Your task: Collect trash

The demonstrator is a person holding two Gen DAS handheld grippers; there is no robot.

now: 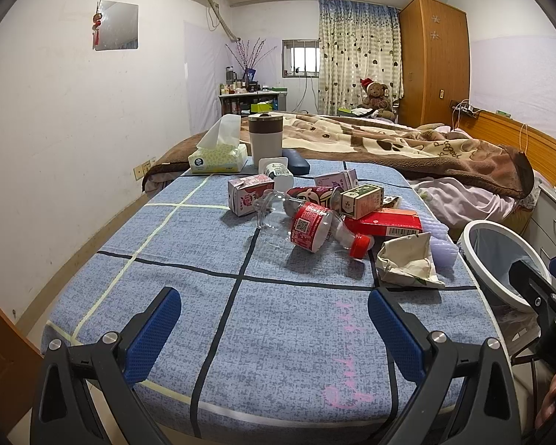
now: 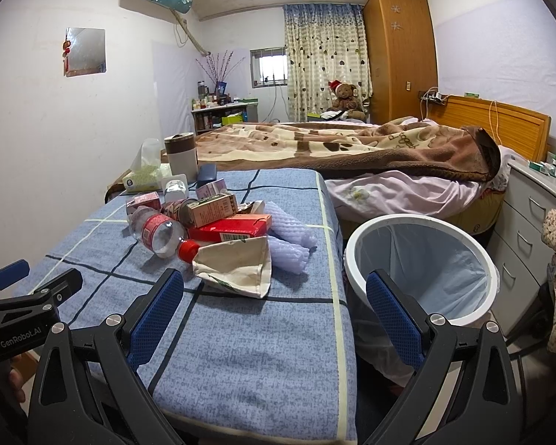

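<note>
Both the left gripper (image 1: 274, 328) and the right gripper (image 2: 274, 309) hang spread wide and empty at the near edge of the blue checked cloth (image 1: 270, 333), the trash pile (image 1: 326, 211) lying mid-cloth beyond them, the white bin (image 2: 422, 267) just right of the cloth.

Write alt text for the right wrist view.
The open right gripper hovers over a blue checked cloth holding a trash pile: a crumpled paper bag, a red-capped plastic bottle, a red box. A white bin with a blue liner stands just right; an unmade bed lies behind.
</note>
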